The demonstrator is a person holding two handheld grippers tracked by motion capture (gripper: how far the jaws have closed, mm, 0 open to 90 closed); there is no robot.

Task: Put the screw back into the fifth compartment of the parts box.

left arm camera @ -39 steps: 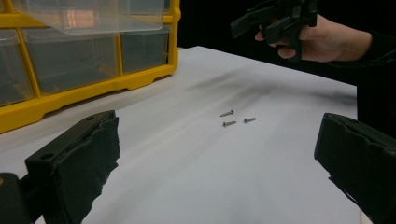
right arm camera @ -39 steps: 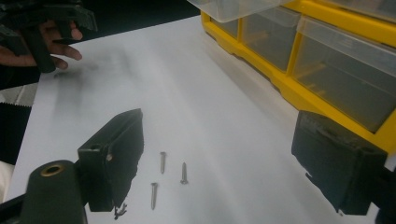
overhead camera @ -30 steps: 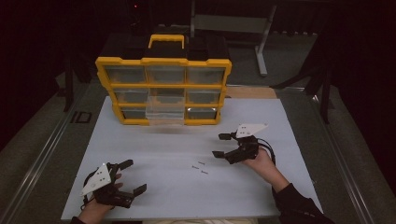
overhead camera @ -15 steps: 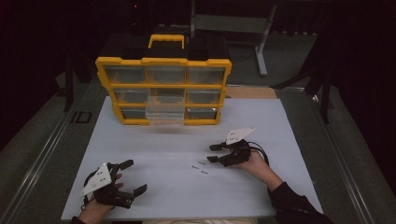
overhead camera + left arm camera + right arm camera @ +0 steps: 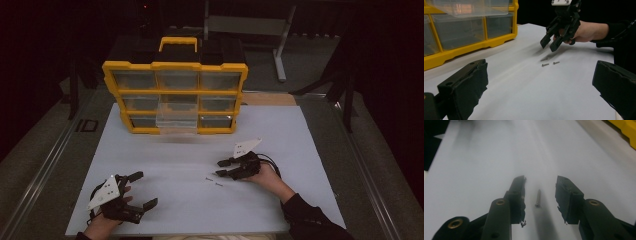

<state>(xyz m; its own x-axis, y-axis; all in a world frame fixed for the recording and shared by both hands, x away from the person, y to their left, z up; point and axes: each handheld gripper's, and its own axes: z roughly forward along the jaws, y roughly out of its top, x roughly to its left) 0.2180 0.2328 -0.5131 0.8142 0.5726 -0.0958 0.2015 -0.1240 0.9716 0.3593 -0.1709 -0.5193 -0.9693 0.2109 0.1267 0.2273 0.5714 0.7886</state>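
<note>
Three small screws (image 5: 545, 65) lie on the white sheet (image 5: 190, 150) near its middle. My right gripper (image 5: 220, 169) hovers low at their right end, pointing left. Its jaws have just been closing, and one screw (image 5: 538, 198) lies on the sheet between them, clear of both pads (image 5: 520, 192). In the left gripper view the right gripper (image 5: 550, 45) hangs just above the nearest screw (image 5: 544, 59). My left gripper (image 5: 143, 189) rests at the sheet's front left, open wide with nothing between its jaws, also seen as the left gripper (image 5: 541, 72) in its own view.
A yellow drawer organizer (image 5: 175, 65) with a black and yellow handle stands at the back of the sheet. One clear drawer (image 5: 173, 120) in its middle column is pulled out. Dark floor and metal stand legs (image 5: 280, 55) lie beyond the table.
My right gripper has moved left and down toward the screws, and its jaws have narrowed around one of them. The left gripper has stayed where it was.
</note>
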